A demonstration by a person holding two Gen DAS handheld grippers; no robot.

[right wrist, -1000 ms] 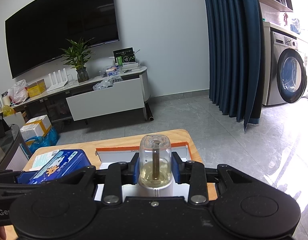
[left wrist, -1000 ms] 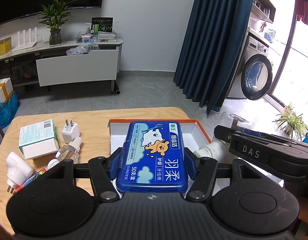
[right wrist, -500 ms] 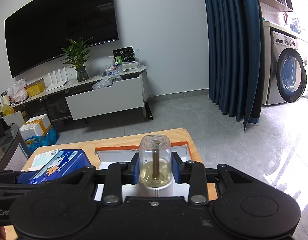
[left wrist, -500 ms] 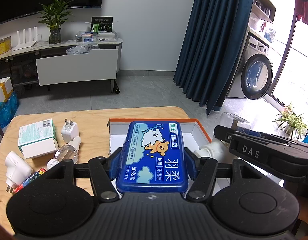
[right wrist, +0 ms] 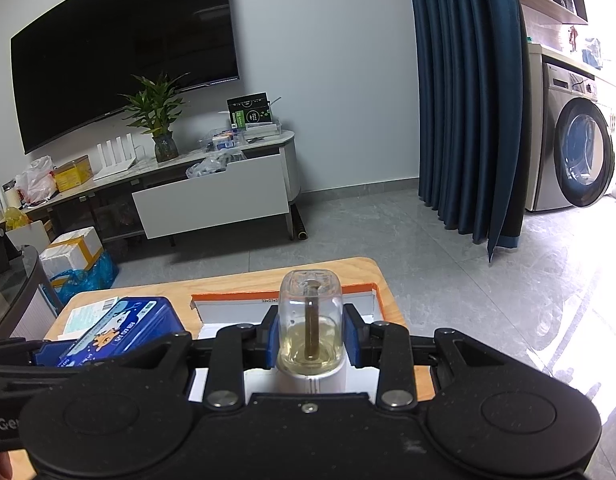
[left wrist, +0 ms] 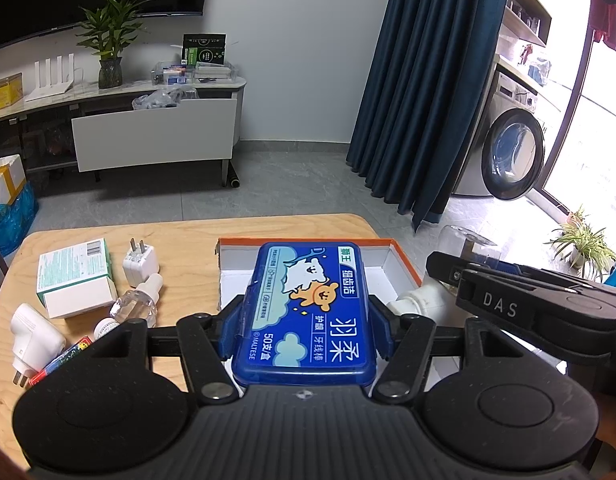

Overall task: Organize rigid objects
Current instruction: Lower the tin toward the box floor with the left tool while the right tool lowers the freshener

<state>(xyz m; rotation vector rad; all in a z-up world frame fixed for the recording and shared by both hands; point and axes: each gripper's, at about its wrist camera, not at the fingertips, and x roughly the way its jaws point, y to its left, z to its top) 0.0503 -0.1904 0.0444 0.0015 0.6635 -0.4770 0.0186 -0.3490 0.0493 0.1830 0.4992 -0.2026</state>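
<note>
Left gripper (left wrist: 305, 322) clamps the blue dental-floss-pick box (left wrist: 308, 312) above the orange-rimmed white tray (left wrist: 404, 260). Right gripper (right wrist: 311, 334) clamps a clear liquid-refill bottle (right wrist: 311, 320), also over the tray, on the wooden table (left wrist: 179, 240).

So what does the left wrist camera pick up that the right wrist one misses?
Only the left wrist view shows the white charger, the small clear bottle and the white plug on the table. Only the right wrist view shows the liquid and wick inside the clear refill bottle. Both show the blue floss box, the orange-rimmed tray and the green-and-white carton.
</note>
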